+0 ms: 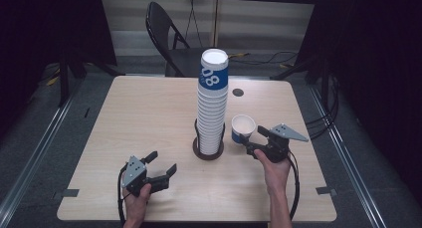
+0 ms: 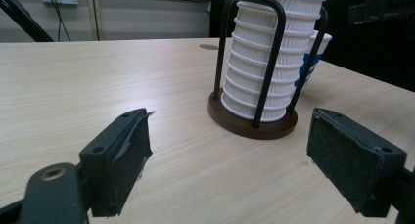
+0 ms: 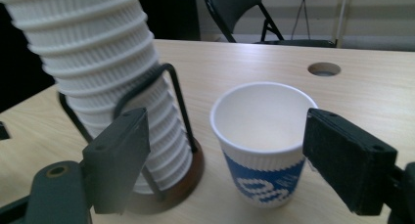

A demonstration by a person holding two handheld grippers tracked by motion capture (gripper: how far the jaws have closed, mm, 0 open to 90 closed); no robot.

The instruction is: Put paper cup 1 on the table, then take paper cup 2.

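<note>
Bare table (image 1: 149, 113) lies open left of the cup stack (image 1: 213, 103); right of it, the single cup (image 1: 243, 128) narrows passage.

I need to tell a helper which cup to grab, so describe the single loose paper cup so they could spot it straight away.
Start at the wooden table and find the tall stack of cups in its round brown holder. Just right of that holder stands the single cup, upright and open-topped, in front of the right gripper. Unlike the stacked cups, it stands alone on the tabletop, white inside with a blue printed band.
</note>
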